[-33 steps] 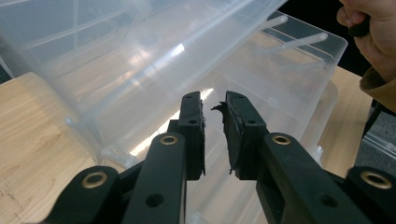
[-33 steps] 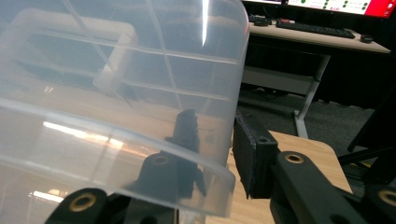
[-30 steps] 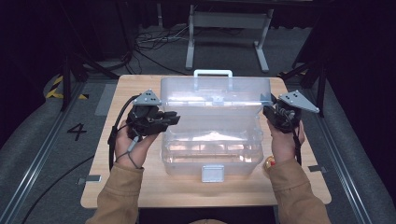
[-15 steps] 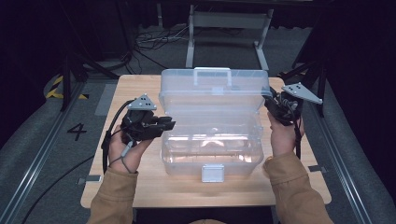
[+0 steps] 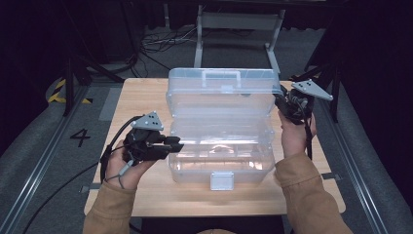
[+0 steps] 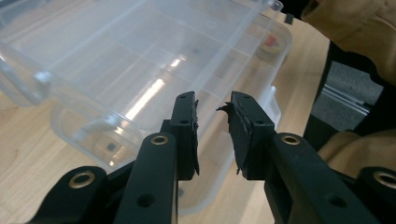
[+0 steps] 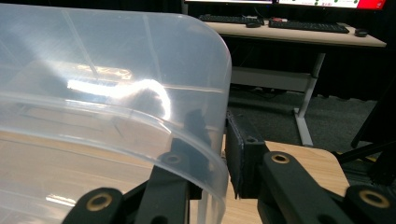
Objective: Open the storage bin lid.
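Clear plastic compartment box [image 5: 221,146] at table [image 5: 146,92] centre, lid [image 5: 219,92] raised at 12 o'clock | likely light, stiff, slippery; best held by rim | right gripper [image 5: 287,105] at 3 o'clock, clamped on lid edge | left gripper [image 5: 175,145] at 9 o'clock, jaws just opening, parted, nothing between.

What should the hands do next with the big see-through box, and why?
Probably keep tipping the lid back with the right gripper until it rests open. That gripper pinches the lid's right edge, and the lid stands nearly upright over the box. The left gripper, its jaws just opening with nothing between them, sits by the box's left side.
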A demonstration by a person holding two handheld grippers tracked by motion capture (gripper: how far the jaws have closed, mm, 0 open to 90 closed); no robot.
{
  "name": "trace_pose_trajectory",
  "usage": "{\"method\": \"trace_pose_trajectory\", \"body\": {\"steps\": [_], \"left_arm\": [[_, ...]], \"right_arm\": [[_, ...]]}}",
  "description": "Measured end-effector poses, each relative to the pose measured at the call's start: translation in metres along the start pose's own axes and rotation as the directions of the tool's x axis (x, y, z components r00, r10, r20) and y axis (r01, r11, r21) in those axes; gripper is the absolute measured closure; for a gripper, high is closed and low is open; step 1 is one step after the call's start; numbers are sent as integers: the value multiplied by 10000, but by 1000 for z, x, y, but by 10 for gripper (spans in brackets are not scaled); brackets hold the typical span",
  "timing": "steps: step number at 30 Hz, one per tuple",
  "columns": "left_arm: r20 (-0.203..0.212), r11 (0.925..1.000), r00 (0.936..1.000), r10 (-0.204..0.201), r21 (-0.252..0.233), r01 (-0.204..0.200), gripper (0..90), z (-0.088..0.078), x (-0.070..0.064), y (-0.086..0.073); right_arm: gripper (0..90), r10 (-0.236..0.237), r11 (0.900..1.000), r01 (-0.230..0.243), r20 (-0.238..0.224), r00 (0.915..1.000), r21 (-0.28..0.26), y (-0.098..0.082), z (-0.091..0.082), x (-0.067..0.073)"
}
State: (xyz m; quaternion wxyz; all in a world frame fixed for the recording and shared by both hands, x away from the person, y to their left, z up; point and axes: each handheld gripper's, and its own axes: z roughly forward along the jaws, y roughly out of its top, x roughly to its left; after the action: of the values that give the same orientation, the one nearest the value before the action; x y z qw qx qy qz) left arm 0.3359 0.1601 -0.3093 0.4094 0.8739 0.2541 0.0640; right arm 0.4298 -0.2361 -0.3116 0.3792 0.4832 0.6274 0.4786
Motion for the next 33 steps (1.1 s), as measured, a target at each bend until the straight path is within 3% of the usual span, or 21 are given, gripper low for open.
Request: {"method": "trace_pose_trajectory", "body": {"steps": [9, 15, 23, 33], "left_arm": [[487, 9965, 9984, 273, 781, -311, 668, 18, -1, -14], [616, 9879, 9965, 562, 1412, -645, 650, 39, -3, -20], [900, 9822, 9937, 667, 1692, -813, 632, 59, -4, -25], [1206, 9743, 9915, 488, 2126, -738, 632, 78, -2, -30]], "right_arm": [[782, -35, 9997, 39, -182, 9998, 240, 6, 6, -3], [775, 21, 9995, -10, -348, 9994, 320, 7, 9, -6], [768, 96, 9993, -76, -540, 9985, 355, 8, 10, -9], [758, 226, 9992, -205, -637, 9977, 328, 8, 12, -10]]}}
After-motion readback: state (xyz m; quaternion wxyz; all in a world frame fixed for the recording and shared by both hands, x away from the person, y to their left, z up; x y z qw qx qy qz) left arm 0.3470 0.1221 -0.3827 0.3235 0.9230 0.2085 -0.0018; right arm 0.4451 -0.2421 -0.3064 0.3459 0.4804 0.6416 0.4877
